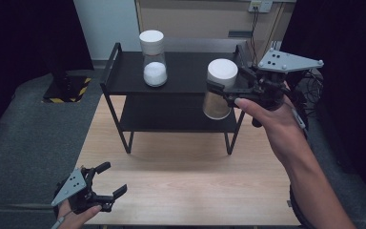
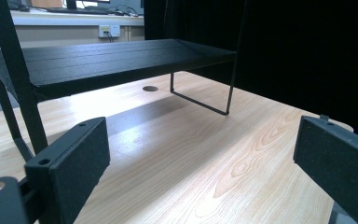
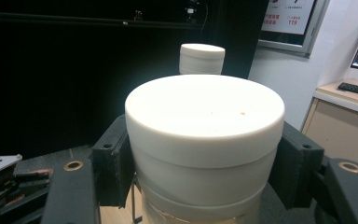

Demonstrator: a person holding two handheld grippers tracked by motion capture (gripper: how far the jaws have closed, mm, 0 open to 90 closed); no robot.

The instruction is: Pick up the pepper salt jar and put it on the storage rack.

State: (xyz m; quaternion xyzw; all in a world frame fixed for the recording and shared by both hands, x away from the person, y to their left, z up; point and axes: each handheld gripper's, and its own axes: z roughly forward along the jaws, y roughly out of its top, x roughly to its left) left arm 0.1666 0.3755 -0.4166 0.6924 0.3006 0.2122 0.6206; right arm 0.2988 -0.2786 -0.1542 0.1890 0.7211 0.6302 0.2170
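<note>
Right tool pinches a white-capped clear jar by its lid, held aloft at the shelf's right end; likely rigid, slick and breakable, it is best gripped at the cap, while the left tool rests spread on the bench.

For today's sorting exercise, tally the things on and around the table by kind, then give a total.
Jars with white lids: 2, one on the rack's top shelf, one held in the right gripper
Black shelf racks: 1
Handheld grippers: 2, left, right
Total: 5
</note>
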